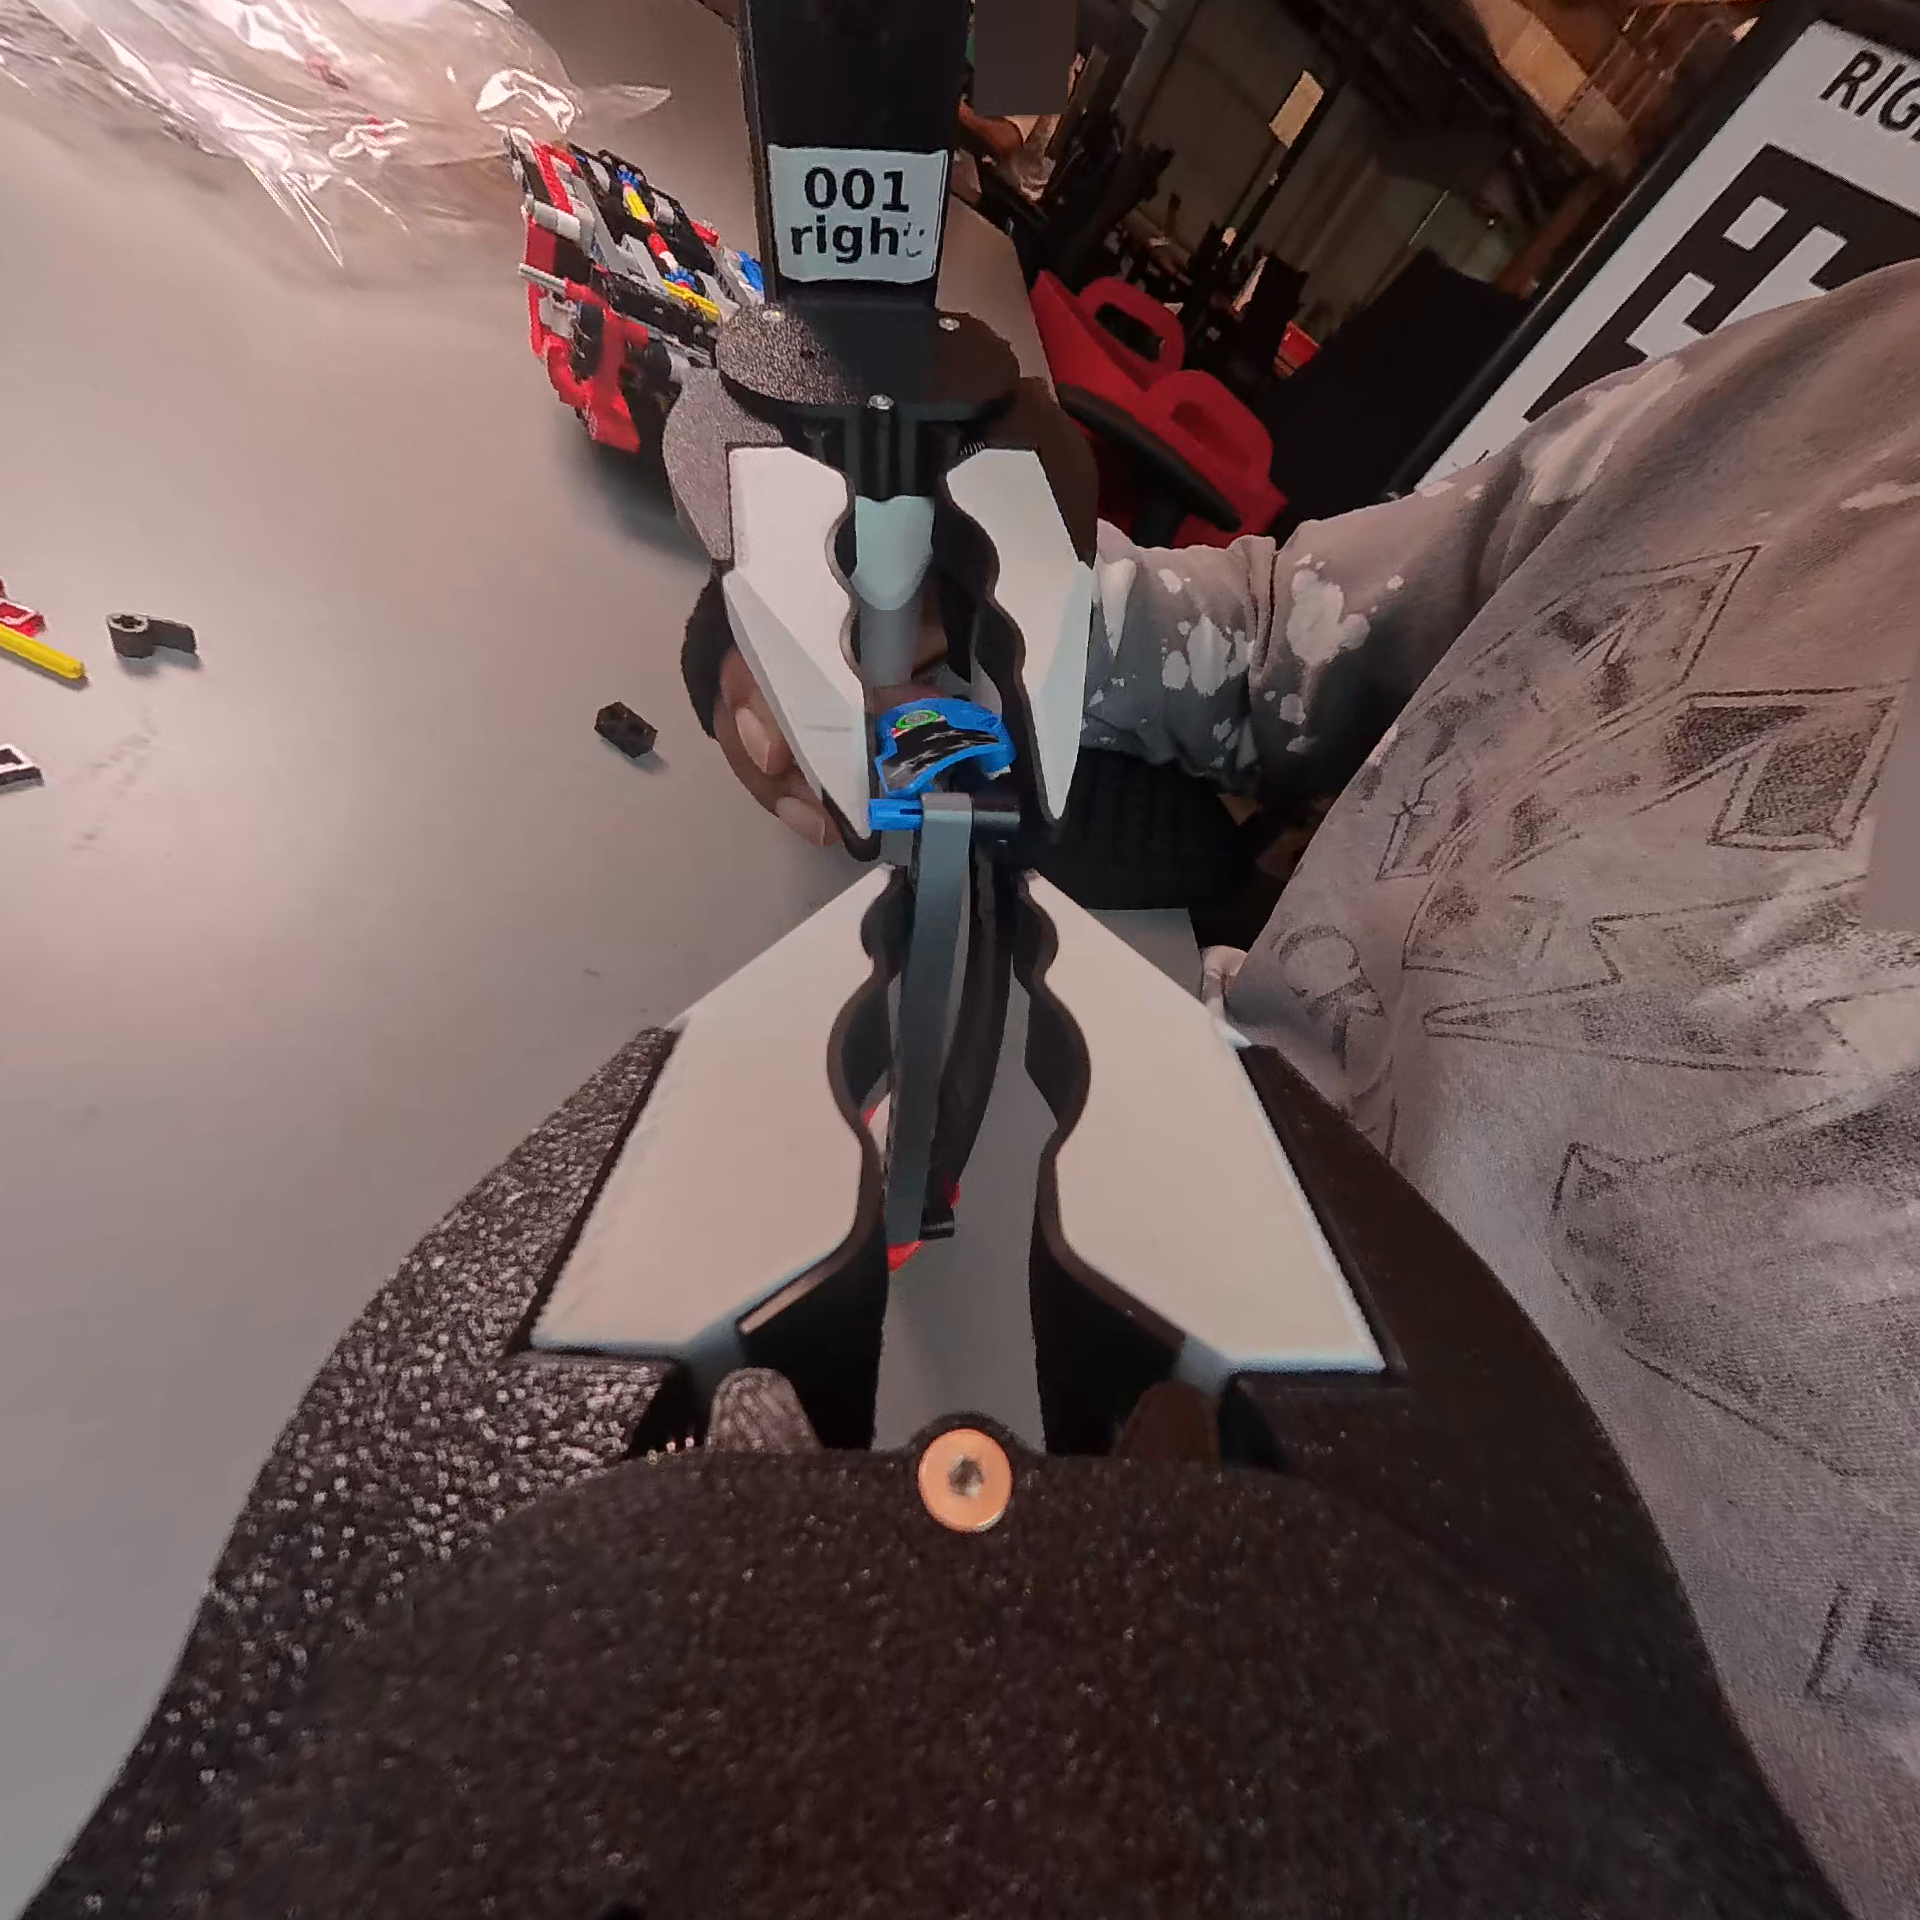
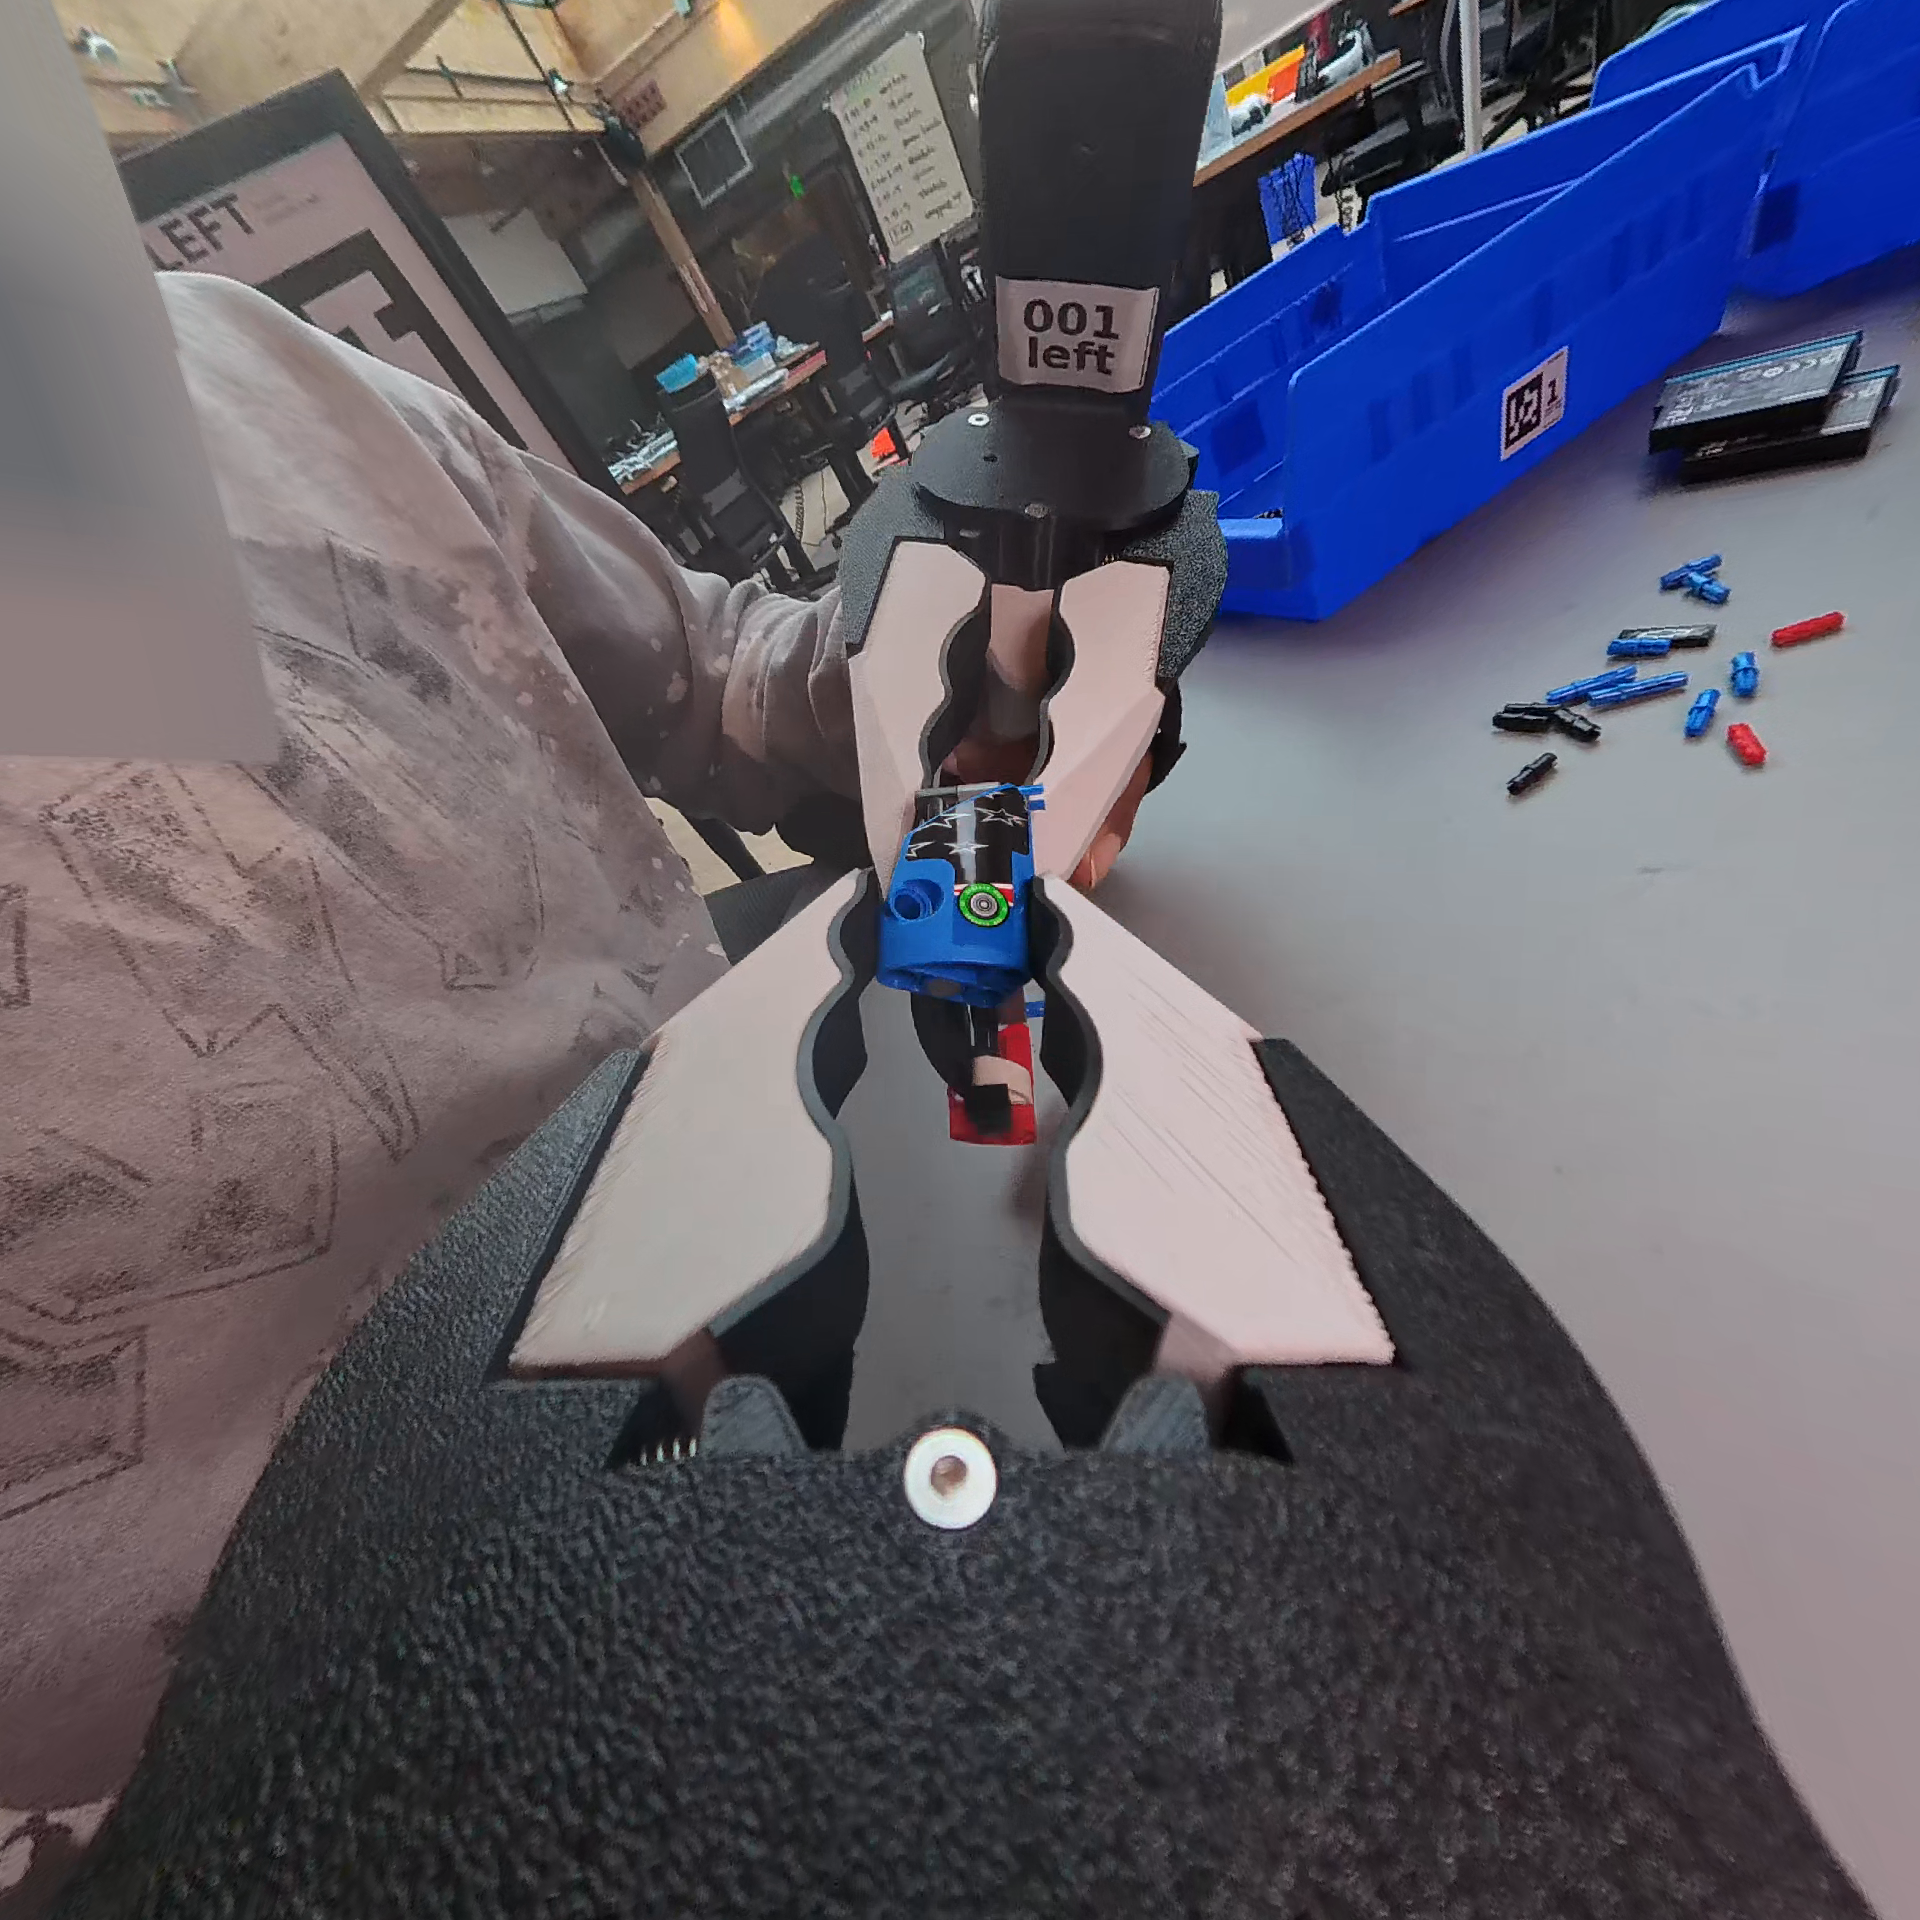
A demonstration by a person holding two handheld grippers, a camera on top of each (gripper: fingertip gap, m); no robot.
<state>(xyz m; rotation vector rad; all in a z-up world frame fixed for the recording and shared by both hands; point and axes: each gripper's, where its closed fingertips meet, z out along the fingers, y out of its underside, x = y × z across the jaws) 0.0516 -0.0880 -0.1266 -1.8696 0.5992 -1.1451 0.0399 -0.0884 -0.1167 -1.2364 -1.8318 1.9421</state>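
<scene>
My two grippers meet tip to tip above the grey table and both grip one small brick assembly. In the left wrist view, my left gripper is shut on its grey beam, which has black and red parts behind it. My right gripper faces it and pinches the blue curved piece. In the right wrist view, my right gripper is shut on that blue piece, with a black and red part hanging below. My left gripper clamps the far, star-patterned end.
A red brick-built vehicle and a clear plastic bag lie at the back. Loose black pieces lie nearby. Blue bins, flat black packs and scattered blue, red and black pins lie to the right. A person's grey sleeve is close. Both grippers' tips are close together, under 4 cm apart. From either gripper's tips it is about 30 cm to the red brick-built vehicle.
</scene>
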